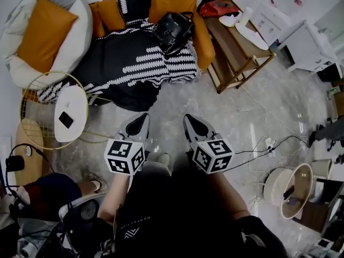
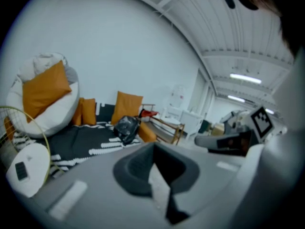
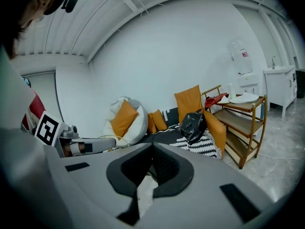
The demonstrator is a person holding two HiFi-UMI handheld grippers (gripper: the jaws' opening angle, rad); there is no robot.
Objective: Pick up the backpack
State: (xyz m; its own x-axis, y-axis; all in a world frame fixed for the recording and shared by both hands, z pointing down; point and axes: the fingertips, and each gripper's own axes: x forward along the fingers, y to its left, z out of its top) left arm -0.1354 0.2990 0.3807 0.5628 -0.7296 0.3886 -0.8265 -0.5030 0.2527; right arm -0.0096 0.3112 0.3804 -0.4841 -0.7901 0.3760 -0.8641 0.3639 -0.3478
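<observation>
A black backpack (image 1: 173, 31) leans against an orange cushion (image 1: 174, 1) at the back of a low black-and-white striped mattress (image 1: 129, 63). It shows small in the left gripper view as the backpack (image 2: 126, 127) and in the right gripper view as the backpack (image 3: 192, 123). My left gripper (image 1: 141, 120) and right gripper (image 1: 191, 121) are side by side over the grey floor, well short of the mattress. Both are shut and hold nothing. They point toward the backpack.
A wooden shelf rack (image 1: 236, 47) with a red item and white things stands right of the mattress. A white side table (image 1: 72, 112) with a gold wire frame is at the left, beside a grey beanbag (image 1: 45, 34). Cables and a power strip (image 1: 269, 143) lie on the floor at right.
</observation>
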